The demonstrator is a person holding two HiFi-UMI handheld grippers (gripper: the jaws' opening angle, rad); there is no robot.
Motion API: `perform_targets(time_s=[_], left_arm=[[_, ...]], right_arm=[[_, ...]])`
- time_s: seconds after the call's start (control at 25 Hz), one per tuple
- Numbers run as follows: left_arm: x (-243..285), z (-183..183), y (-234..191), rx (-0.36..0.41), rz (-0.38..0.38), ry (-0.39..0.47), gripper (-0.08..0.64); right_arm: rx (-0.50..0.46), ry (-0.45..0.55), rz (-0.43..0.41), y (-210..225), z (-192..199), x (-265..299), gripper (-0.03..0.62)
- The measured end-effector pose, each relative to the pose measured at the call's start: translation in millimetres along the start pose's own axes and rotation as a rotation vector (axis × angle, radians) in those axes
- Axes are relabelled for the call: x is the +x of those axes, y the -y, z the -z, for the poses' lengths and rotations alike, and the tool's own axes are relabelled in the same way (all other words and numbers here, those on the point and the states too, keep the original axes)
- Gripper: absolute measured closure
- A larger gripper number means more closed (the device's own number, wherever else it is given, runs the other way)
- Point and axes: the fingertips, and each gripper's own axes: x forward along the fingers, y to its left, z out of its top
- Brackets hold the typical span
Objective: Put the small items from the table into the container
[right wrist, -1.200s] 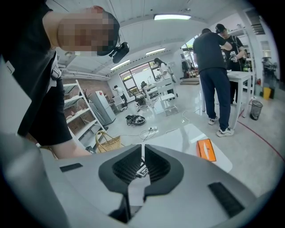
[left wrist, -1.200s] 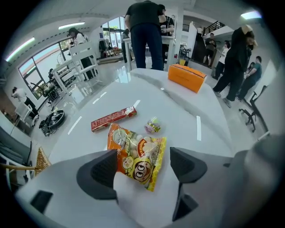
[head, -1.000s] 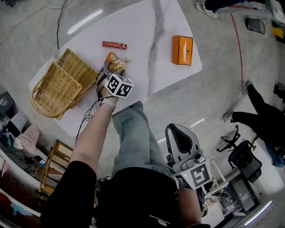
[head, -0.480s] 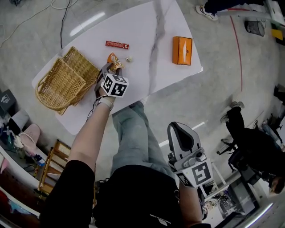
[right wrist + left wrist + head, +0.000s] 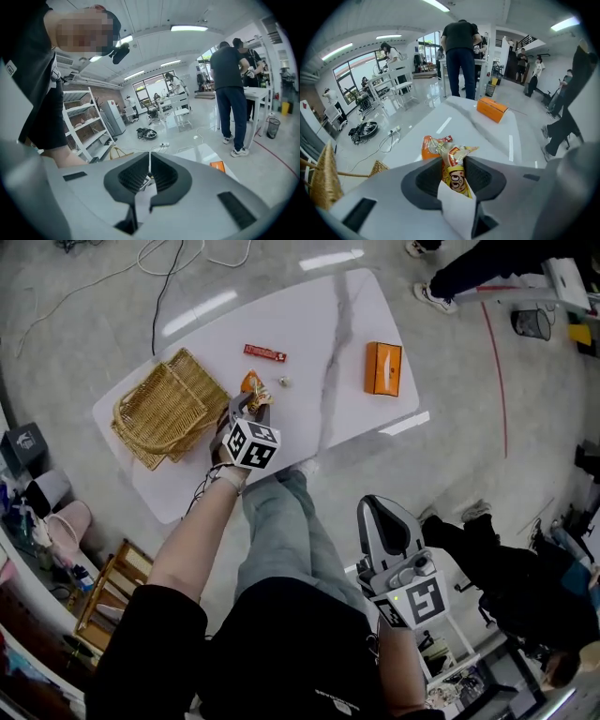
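Clearly the left hand-held gripper (image 5: 453,169) has the snack packet (image 5: 449,152): its jaws are closing, and in the left gripper view both dark pads press against the packet's yellow-and-orange sides. The crumpled top of the packet sticks out past the jaw tips. From the head view, the packet is over the white desk (image 5: 309,324), just beside the right edge of the wicker basket (image 5: 192,371), near the front of the desk. The basket stands at the desk's left end, and nothing shows inside it from this angle.

Three other things lie on the desk. A red candy bar (image 5: 265,353) sits behind the packet, near the basket's far corner. A small pale item (image 5: 283,382), too small to identify, lies just right of the packet. An orange box (image 5: 383,368) rests well apart at the desk's right side, beyond the grey vein in the surface.

The right hand-held gripper (image 5: 149,169) hangs low by the person's lap, away from the desk. Its jaws are pressed together with nothing gripped between them.

A person in dark clothes (image 5: 461,56) stands beyond the desk's far end.
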Motion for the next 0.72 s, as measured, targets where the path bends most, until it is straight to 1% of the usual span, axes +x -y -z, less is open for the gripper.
perform_targets(time_s=[0.08,0.28,0.72], left_arm=[[-20.6,-10.6,4.2,0.014,0.005,0.03,0.419],[-68.9,-36.0,4.9,0.024,0.006,0.108,0.423],[-165.2,-78.0,-11.3,-0.022,-0.028,0.251,0.431]], right_arm=[[-0.02,0.001,-0.009,-5.2,-6.9,-4.6,0.581],[-0.046,0.046,-0.042,-20.5,-30.7,-5.9,0.581],[-0.1,0.096,-0.11,-44.6,-71.1,-10.9,0.581]])
